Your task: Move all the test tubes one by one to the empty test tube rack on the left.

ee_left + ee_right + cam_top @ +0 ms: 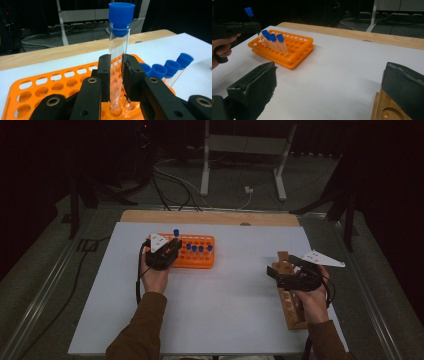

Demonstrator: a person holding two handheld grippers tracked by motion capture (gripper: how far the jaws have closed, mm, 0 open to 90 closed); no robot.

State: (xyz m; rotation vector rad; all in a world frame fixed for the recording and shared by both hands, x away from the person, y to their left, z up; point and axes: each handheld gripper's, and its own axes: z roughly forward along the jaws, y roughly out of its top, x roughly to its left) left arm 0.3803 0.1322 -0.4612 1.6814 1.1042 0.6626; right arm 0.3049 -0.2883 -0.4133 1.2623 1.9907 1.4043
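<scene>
The white surface [225, 310] carries an orange rack [200, 255] at far left and a wooden rack [290, 312] at near right.

Left gripper [170, 249] over orange rack's [212, 262] left end, blue-capped tube [176, 234] upright at its tip. Four more capped tubes [198, 249] standing in rack. Right gripper [274, 271] above wooden rack [294, 312] near table's [225, 315] right edge, well apart.
</scene>
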